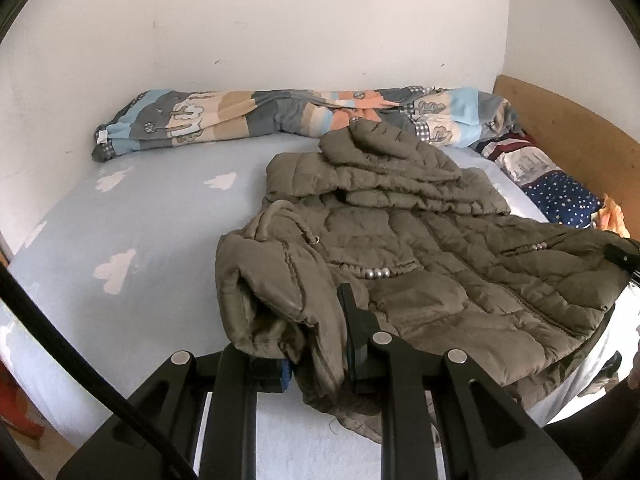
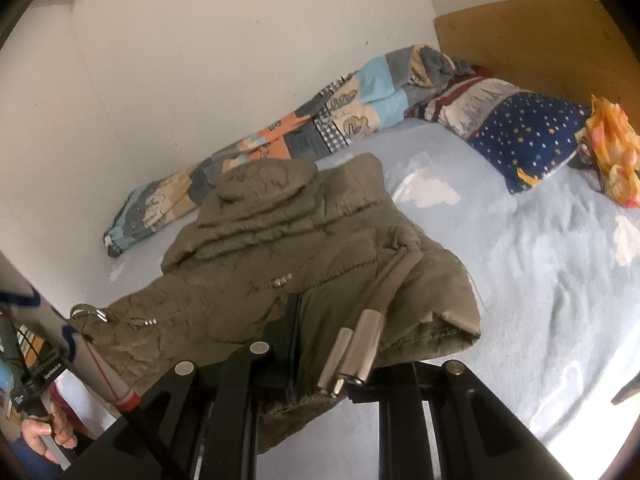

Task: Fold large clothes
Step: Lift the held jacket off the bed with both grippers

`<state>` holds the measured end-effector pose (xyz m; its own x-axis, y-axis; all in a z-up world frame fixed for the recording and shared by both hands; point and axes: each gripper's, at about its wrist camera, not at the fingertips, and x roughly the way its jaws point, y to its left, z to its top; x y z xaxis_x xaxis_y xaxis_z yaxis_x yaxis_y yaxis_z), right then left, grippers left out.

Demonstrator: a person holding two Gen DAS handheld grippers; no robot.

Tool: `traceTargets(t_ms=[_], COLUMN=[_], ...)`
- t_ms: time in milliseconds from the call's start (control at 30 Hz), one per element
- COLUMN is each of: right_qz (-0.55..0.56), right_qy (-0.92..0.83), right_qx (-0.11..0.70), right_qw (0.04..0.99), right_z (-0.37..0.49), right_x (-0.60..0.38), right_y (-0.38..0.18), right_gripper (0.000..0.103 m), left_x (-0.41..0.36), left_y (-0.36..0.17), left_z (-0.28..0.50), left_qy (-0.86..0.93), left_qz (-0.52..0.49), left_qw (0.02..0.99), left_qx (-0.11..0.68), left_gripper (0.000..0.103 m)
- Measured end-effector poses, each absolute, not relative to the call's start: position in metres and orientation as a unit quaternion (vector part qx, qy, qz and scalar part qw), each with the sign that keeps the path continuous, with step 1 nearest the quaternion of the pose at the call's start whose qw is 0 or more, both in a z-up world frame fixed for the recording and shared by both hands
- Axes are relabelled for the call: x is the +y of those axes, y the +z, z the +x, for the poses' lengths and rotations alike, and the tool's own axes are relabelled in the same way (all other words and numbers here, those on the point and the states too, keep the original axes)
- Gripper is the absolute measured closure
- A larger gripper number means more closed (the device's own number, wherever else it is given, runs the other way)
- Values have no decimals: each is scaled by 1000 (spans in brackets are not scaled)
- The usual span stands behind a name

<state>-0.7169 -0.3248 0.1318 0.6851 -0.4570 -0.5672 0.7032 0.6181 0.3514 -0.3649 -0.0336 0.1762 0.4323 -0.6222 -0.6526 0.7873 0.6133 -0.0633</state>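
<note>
An olive-brown quilted jacket (image 1: 400,248) lies spread on the light blue bed sheet (image 1: 140,216), hood toward the wall. My left gripper (image 1: 316,360) is shut on the jacket's hem near the cuffed sleeve opening, at the near left corner. My right gripper (image 2: 320,376) is shut on the jacket (image 2: 288,248) at its other near corner, where two metal-tipped drawcords (image 2: 352,344) hang over the fabric. The jacket's near edge is lifted slightly off the sheet.
A rolled patchwork duvet (image 1: 280,116) lies along the white wall. A star-patterned pillow (image 2: 520,136) and an orange cloth (image 2: 612,152) sit by the wooden headboard (image 2: 540,32). A hand (image 2: 44,436) with the other gripper shows at lower left.
</note>
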Motion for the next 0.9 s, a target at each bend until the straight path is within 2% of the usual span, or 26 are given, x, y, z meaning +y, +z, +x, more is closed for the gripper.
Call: traceTargets(t_ms=[567, 900], right_qz=[238, 224], right_qy=[-323, -324], right_qx=[202, 198], right_qw=[893, 897], right_z=[-673, -622], right_x=[-366, -433], right_y=[194, 225], right_gripper=[85, 85], left_x=[-68, -130], left_y=[230, 270], left_z=[-320, -268], left_qy=[-448, -461], left_qz=[96, 73], left_qw=[830, 827], left_qx=[318, 312], left_gripper=[84, 81])
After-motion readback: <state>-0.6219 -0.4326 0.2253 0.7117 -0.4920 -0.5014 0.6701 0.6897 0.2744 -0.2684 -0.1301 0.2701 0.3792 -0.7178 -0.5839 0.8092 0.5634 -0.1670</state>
